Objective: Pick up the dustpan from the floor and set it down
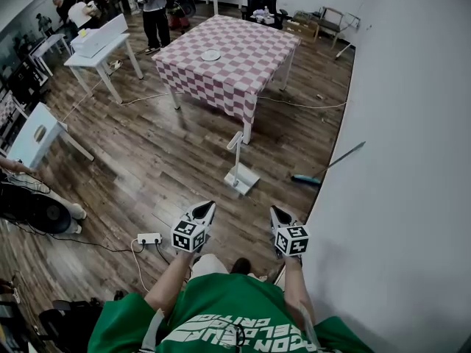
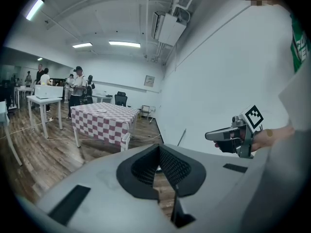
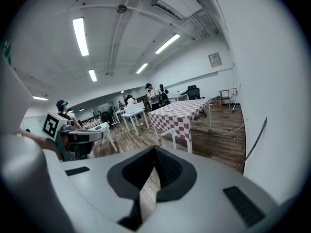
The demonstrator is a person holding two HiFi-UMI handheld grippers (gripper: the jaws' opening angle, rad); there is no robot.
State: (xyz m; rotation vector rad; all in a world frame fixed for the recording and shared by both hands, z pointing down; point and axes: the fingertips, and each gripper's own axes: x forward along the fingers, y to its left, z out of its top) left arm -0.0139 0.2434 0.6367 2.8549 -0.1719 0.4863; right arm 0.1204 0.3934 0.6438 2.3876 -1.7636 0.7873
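As it stands, white dustpan (image 1: 241, 176), upright, long-handled

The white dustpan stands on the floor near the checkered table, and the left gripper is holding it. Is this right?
Not quite. The left gripper holds nothing; the dustpan stands on the floor ahead of it, untouched, as the head view shows.

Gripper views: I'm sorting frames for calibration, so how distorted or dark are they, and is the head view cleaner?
Left gripper view: strong fisheye bending, black corners, ceiling lights glaring white. Right gripper view: same bending and black rim, ceiling strip light blown out. Head view: milder curve, even light, dustpan small but clear.
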